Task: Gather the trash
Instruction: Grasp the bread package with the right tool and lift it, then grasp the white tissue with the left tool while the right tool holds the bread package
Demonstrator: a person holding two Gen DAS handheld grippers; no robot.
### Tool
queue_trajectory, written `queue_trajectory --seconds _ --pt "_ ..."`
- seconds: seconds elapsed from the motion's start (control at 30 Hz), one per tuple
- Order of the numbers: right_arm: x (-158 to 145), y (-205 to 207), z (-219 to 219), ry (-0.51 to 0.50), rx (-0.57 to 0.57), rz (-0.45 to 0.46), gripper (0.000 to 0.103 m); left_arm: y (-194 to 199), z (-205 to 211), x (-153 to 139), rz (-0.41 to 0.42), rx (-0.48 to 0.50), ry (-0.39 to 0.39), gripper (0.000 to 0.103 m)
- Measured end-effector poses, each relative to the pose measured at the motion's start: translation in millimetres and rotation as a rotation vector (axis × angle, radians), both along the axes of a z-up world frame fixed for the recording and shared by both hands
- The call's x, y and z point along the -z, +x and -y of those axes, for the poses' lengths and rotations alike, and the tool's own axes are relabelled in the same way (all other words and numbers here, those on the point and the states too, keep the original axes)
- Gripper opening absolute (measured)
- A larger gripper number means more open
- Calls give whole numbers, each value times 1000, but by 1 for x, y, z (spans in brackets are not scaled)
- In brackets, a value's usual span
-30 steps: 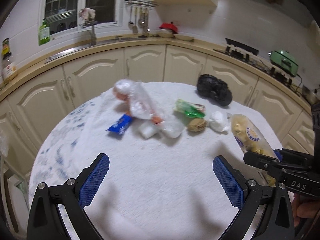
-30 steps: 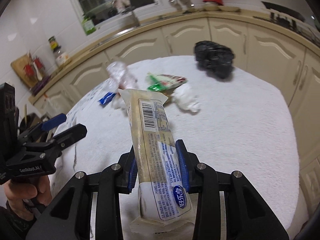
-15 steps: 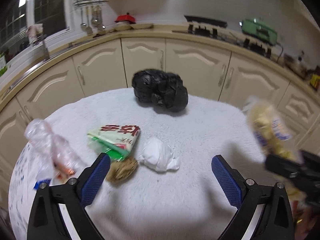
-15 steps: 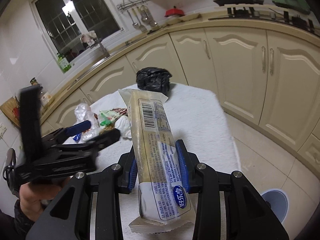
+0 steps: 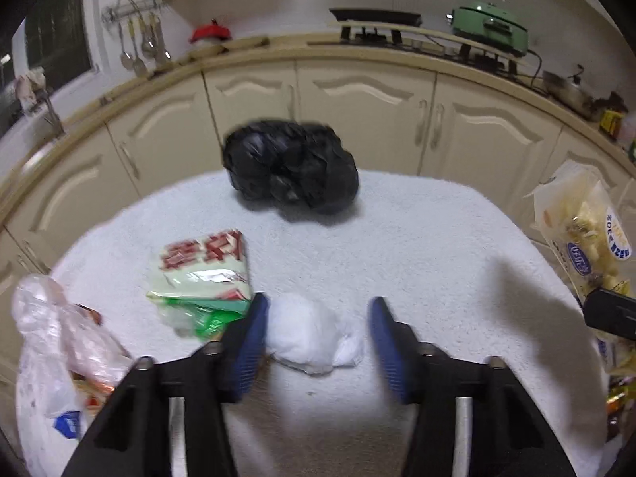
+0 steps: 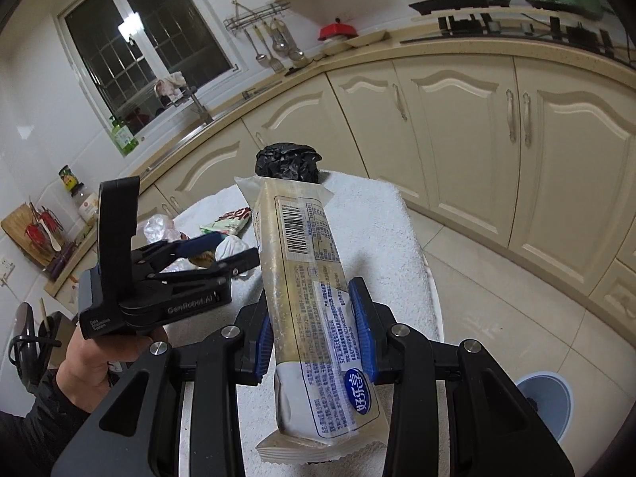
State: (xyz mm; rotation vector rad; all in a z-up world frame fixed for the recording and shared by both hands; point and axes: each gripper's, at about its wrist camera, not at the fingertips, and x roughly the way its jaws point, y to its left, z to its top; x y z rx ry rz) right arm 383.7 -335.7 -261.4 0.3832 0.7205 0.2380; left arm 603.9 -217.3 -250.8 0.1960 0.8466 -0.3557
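Tilting down, left tool (image 5: 316,332) closing around white wad (image 5: 312,332).

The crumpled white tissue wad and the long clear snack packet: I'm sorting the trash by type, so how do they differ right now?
The crumpled white tissue wad lies on the white table cover; the long clear snack packet is held up off it. The wad sits loose between the left tongs, whose jaws have just been closing; the packet is clamped in the right tongs. The wad is plain and rounded; the packet is flat and printed, with a barcode. Both are light trash.
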Motion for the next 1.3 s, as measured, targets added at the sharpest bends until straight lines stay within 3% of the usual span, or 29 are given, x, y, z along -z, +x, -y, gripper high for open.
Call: queue_trajectory --seconds 0.1,0.23,0.33,0.47,0.6,0.83,1.17,1.3 --pt "-2 -2 -1 4 -3 7 36 5 -1 7 -14 -3 -2 45" --pt "-6 -4 -1 2 -7 11 36 3 -2 11 -33 2 -18 29" --pt "-9 -8 -2 -1 -7 14 36 -4 -5 9 -63 1 -67 28" --pt "-18 -19 -3 -7 0 28 35 -26 -10 -13 -26 13 -88 28" --pt "-35 -39 -9 -14 6 60 35 -65 -23 -48 41 21 -120 28" --pt "-75 -85 -36 -33 -21 144 35 -168 -66 -94 180 -31 -183 28" --pt "-120 -138 -77 -50 -65 245 35 -313 -124 -132 328 -120 -264 28" --pt "-131 -149 -92 -46 -98 272 36 -365 -127 -141 389 -152 -270 28"
